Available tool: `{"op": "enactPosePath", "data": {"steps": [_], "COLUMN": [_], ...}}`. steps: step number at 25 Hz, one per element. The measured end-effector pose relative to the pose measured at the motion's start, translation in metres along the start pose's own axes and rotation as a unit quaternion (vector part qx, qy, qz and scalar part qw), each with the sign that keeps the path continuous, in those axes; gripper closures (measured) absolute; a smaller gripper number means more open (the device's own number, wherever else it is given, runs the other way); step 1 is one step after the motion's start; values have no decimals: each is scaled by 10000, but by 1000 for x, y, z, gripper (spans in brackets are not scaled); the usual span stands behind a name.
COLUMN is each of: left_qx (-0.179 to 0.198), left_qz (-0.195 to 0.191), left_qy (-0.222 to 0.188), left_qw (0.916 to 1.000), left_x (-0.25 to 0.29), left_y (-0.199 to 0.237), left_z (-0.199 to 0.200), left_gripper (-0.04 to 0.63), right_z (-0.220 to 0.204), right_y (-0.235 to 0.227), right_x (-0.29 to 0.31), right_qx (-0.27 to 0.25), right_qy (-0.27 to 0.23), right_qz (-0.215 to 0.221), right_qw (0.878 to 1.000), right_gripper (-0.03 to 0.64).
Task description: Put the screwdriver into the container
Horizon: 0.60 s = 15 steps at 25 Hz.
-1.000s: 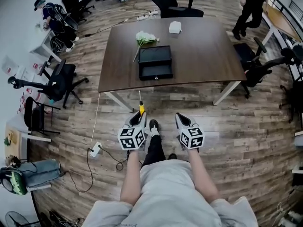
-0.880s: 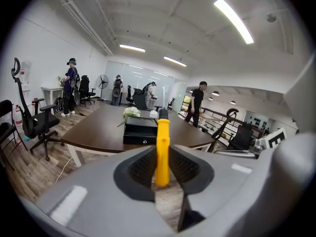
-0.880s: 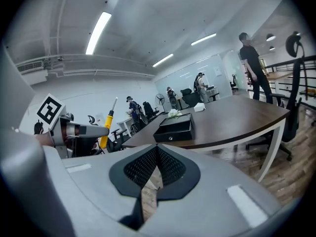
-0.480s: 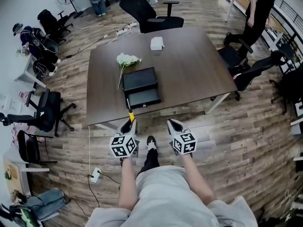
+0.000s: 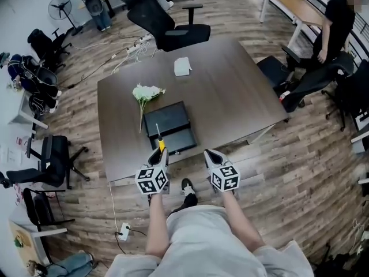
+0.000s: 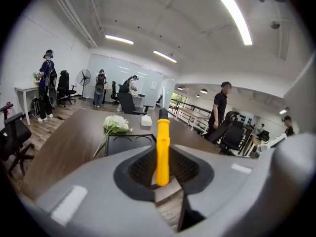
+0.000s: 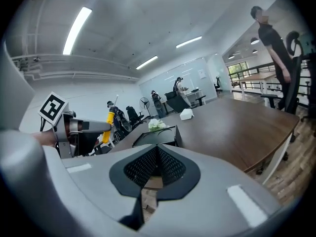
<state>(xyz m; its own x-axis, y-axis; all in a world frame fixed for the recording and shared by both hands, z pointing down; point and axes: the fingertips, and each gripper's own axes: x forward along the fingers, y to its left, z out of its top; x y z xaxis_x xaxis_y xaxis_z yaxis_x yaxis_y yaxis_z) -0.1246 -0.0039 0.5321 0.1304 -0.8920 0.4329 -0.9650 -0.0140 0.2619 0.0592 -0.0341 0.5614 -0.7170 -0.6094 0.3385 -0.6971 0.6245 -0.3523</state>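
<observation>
Dark worktop (image 5: 230, 97) at frame centre carries the black container (image 5: 168, 127); the left gripper (image 5: 158, 154), fingers clamped on the screwdriver (image 5: 161, 143), aims it there for insertion, while the right gripper (image 5: 209, 154) is closed on nothing.

Yellow-handled screwdriver (image 5: 159, 141) gripped by handle, shaft pointing at black rectangular container (image 5: 168, 120)
</observation>
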Motion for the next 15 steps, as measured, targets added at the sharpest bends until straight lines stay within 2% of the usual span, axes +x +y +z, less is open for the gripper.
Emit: {"op": "enactPosePath", "data": {"steps": [5, 15], "left_qx": [146, 274], "left_qz": [-130, -405], "left_qy": [31, 125], "left_qw": [9998, 9987], "left_x": [29, 75], "left_y": [20, 57], "left_z": [25, 49], "left_gripper": [462, 462], "right_z": [13, 26], "right_y": [-2, -11], "right_x": [33, 84], "right_qx": [30, 157], "right_qy": [-22, -62], "right_qz": [-120, -436], "right_qw": [9999, 9989], "right_gripper": [615, 615]}}
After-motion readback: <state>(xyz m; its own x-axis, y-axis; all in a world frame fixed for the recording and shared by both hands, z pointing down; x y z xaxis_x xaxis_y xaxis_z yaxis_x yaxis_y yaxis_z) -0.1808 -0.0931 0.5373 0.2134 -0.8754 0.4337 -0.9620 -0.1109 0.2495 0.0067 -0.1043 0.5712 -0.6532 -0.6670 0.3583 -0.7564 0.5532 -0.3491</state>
